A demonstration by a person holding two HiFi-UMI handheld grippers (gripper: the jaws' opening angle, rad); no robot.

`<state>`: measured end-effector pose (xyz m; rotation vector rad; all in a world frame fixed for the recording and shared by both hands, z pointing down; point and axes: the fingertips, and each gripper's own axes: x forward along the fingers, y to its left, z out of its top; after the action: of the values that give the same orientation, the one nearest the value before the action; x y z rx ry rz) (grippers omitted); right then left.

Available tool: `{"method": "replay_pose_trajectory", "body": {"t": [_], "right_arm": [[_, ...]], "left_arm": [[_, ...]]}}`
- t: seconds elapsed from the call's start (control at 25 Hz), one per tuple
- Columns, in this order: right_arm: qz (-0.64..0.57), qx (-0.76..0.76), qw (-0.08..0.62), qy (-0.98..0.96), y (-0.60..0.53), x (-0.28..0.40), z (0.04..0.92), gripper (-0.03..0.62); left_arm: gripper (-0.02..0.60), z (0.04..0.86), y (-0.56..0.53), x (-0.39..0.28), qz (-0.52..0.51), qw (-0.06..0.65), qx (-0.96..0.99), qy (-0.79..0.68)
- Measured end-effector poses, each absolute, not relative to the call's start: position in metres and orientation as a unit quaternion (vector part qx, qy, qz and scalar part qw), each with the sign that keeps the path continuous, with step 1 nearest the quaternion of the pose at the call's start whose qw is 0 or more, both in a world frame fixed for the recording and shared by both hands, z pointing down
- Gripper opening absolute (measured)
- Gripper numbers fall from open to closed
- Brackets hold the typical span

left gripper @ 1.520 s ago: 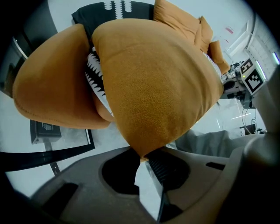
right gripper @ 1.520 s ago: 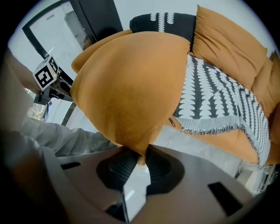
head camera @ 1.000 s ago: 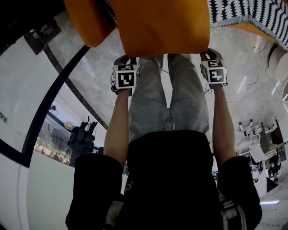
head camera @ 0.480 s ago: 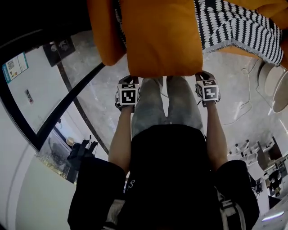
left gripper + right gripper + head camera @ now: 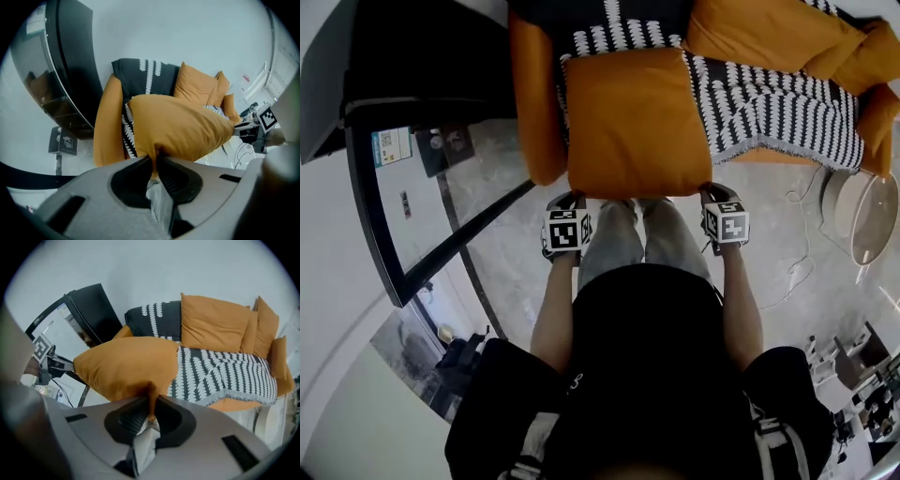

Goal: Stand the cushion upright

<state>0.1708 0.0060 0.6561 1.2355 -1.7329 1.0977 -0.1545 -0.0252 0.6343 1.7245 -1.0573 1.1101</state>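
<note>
Cushion (image 5: 637,122) higher now: plump, plain orange

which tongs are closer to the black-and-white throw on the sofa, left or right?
Right. The right tongs pinch the corner of the orange cushion next to the throw; the left tongs pinch the opposite corner, across the cushion from it.

Soft, even light fills every view, and shadows are faint. The glossy grey stone floor (image 5: 492,216) mirrors pale patches. My claw views are round fisheyes with black corners. My left claw (image 5: 154,160) and right claw (image 5: 151,403) loom blurred up close, while the plump orange fabric cushion (image 5: 178,129) looks crisp.
</note>
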Motion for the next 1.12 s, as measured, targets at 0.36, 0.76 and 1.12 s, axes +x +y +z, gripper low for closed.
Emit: {"method": "replay_pose_trajectory", "body": {"t": [0.36, 0.76, 1.12], "right_arm": [[0.391, 0.506, 0.304, -0.706, -0.060, 0.178, 0.587, 0.041], [0.344, 0.536, 0.221, -0.738, -0.166, 0.187, 0.522, 0.043], [0.334, 0.565, 0.149, -0.740, -0.265, 0.196, 0.493, 0.048]], "left_arm": [[0.044, 0.570, -0.091, -0.151, 0.382, 0.370, 0.712, -0.458], [0.044, 0.513, -0.191, -0.148, 0.334, 0.298, 0.745, -0.494], [0.044, 0.485, -0.290, -0.140, 0.308, 0.246, 0.762, -0.513]]}}
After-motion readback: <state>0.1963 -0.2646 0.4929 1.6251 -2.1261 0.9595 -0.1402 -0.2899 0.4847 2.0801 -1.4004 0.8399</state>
